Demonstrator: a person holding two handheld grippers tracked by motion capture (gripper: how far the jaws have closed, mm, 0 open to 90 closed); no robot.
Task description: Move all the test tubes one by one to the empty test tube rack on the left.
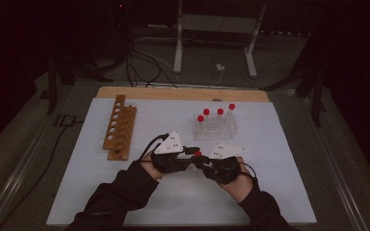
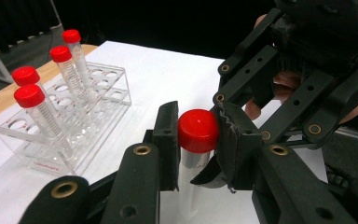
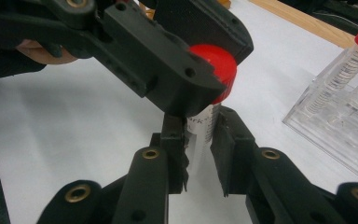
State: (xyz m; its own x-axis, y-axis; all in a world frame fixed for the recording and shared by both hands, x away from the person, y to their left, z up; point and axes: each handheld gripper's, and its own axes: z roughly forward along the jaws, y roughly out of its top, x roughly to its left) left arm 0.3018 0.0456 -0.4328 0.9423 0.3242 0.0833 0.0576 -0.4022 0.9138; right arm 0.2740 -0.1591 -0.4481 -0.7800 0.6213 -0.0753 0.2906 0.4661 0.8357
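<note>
Item: clear plastic tube with red screw cap (image 2: 197, 131), held above my white counter (image 1: 125, 192). My left gripper (image 2: 196, 140) is clamped on its cap; my right gripper (image 3: 200, 144) is clamped on its body. Clear rack (image 1: 215, 129) stands behind.

We see the high view dim and grainy, the room beyond the white table top (image 1: 125, 192) falling into near black. In both gripper views that top glares bright, our nearest black jaws go soft, and the clear rack (image 2: 93, 121) stays fairly sharp.
</note>
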